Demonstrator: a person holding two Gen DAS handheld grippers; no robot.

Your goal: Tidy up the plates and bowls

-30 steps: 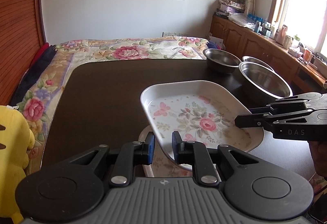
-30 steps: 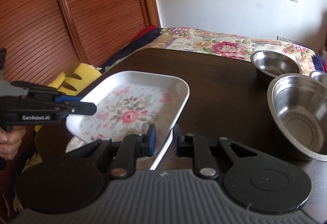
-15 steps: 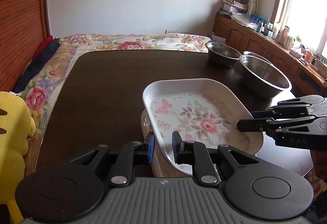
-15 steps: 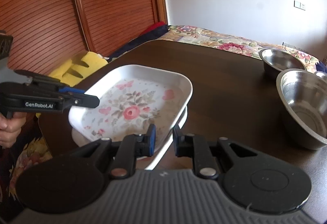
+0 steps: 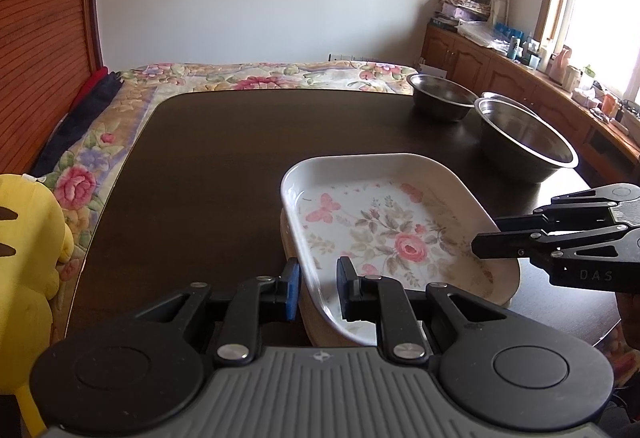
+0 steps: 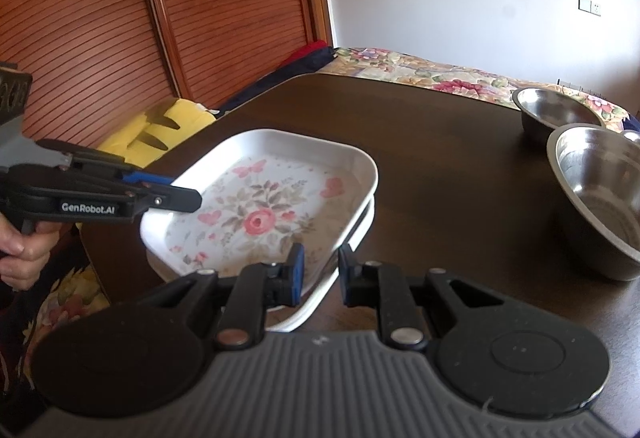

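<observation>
Left wrist view shows the left gripper (image 5: 318, 288) with its jaws around the near-left edge of the floral plate (image 5: 384, 234), apparently clamped on it. The right gripper (image 6: 320, 274) pinches the opposite edge in the right wrist view. The plate sits low over a second plate (image 6: 356, 234) on the dark bench (image 5: 208, 166), near its front edge; whether it is fully seated cannot be told. Three steel bowls (image 5: 524, 142) stand far right. The step in hand looks like stacking the plates. Next would likely be settling the plate square, letting go on both sides, then nesting the bowls.
</observation>
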